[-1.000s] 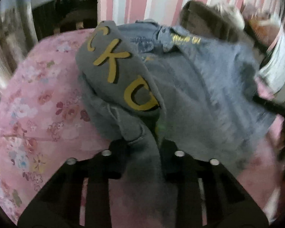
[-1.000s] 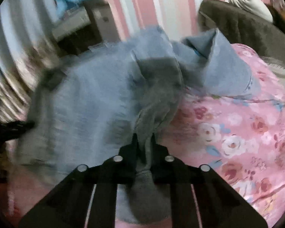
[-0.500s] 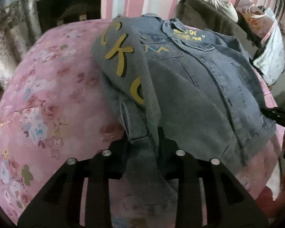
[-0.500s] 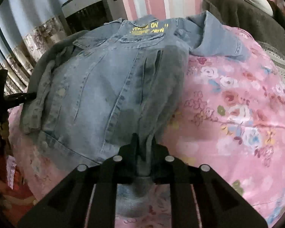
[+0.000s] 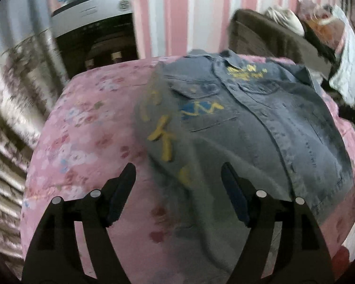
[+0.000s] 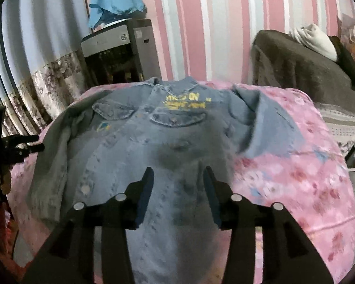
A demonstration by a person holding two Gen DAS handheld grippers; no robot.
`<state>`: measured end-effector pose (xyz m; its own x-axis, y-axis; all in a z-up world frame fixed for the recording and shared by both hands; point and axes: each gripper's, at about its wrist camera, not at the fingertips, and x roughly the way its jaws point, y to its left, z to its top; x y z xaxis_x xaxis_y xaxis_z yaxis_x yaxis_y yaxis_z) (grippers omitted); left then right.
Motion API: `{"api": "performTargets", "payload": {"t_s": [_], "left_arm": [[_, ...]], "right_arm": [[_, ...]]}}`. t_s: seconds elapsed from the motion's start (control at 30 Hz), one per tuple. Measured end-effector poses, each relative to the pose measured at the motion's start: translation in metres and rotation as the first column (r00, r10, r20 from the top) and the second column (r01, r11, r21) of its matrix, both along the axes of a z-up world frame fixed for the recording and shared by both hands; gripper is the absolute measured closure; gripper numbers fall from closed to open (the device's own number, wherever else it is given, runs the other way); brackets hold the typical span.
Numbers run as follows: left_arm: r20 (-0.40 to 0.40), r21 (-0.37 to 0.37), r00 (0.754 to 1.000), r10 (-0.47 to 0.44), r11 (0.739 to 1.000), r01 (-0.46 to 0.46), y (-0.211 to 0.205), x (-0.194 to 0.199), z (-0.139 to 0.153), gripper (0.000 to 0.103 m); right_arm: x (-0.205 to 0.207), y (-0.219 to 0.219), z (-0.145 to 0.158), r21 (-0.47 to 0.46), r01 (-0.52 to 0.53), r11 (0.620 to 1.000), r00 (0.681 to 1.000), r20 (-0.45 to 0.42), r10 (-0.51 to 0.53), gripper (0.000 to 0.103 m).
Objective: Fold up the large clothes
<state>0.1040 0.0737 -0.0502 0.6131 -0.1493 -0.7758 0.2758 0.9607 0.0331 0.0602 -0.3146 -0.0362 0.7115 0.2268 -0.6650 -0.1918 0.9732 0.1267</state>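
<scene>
Both grippers spread, gripping nothing: denim jacket flat under right gripper, right of left gripper.

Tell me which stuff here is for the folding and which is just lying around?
For the folding: denim jacket, left gripper, right gripper, pink floral bed cover.
Just lying around: blue cloth, brown sofa, white bundle.

A faded blue denim jacket with yellow lettering across its chest lies on a pink floral bedspread. Its grey sleeve carries large yellow letters. Behind, pink, white and grey striped wallpaper, a bright blue cloth and a dark brown sofa.
</scene>
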Motion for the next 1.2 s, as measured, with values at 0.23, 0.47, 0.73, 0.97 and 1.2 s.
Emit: {"api": "performTargets", "payload": {"t_s": [0.23,0.47,0.73,0.97,1.2], "left_arm": [[-0.129,0.019,0.992,0.019,1.000,-0.016,-0.018,0.043,-0.018,0.102],[-0.154,-0.093,0.988,0.019,0.995,-0.034,-0.026,0.096,-0.005,0.103],[-0.175,-0.153,0.984,0.046,0.985,-0.074,-0.061,0.186,0.016,0.103],[-0.197,-0.063,0.980,0.040,0.997,-0.053,-0.090,0.237,-0.008,0.096],[-0.097,0.008,0.995,-0.022,1.000,0.023,-0.094,0.210,0.004,0.019]], "right_arm": [[0.032,0.034,-0.003,-0.039,-0.071,0.997,0.997,-0.012,0.071,0.059],[0.065,0.046,0.014,-0.070,-0.092,0.993,0.996,-0.004,0.092,0.059],[0.112,0.048,0.025,-0.122,-0.084,0.989,0.996,-0.020,0.083,0.059],[0.136,0.047,0.011,-0.141,-0.074,0.987,0.997,-0.045,0.068,0.059],[0.143,0.055,-0.007,-0.151,-0.098,0.984,0.994,-0.068,0.089,0.059]]}}
